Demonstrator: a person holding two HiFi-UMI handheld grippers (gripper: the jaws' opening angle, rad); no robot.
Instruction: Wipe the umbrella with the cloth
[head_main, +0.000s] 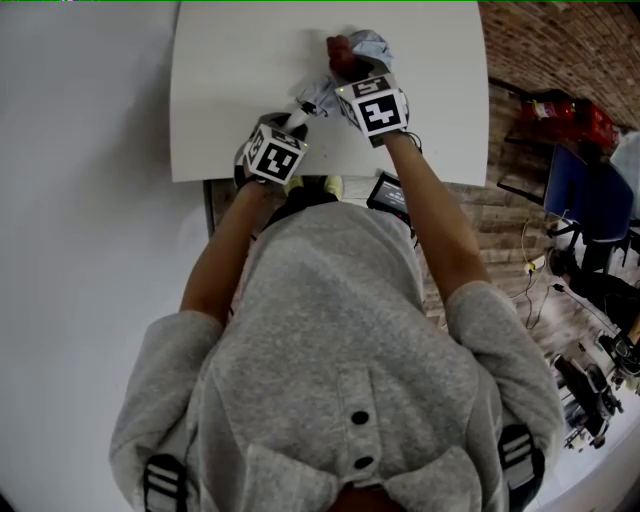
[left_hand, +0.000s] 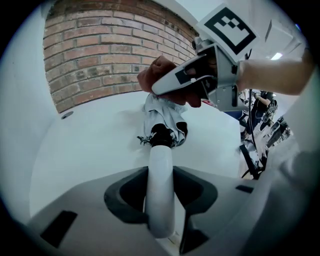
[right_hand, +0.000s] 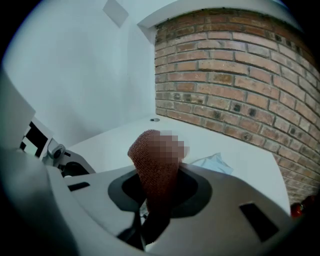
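Observation:
A folded pale grey umbrella (head_main: 362, 48) lies on the white table (head_main: 230, 90). My left gripper (head_main: 297, 118) is shut on its white handle (left_hand: 160, 185), which runs up from between the jaws to the bunched canopy (left_hand: 162, 116). My right gripper (head_main: 345, 72) is shut on a reddish-brown cloth (right_hand: 156, 170) that sticks up from its jaws. In the left gripper view the cloth (left_hand: 156, 71) rests on top of the canopy, with the right gripper (left_hand: 172, 82) above it. A corner of the canopy (right_hand: 214, 162) shows past the right jaws.
The table stands against a brick wall (right_hand: 235, 75) and a white wall (head_main: 80, 150). A small round hole (right_hand: 154, 119) marks the tabletop's far side. Chairs and cabled equipment (head_main: 580, 270) crowd the floor at the right. A dark device (head_main: 388, 192) lies below the table's front edge.

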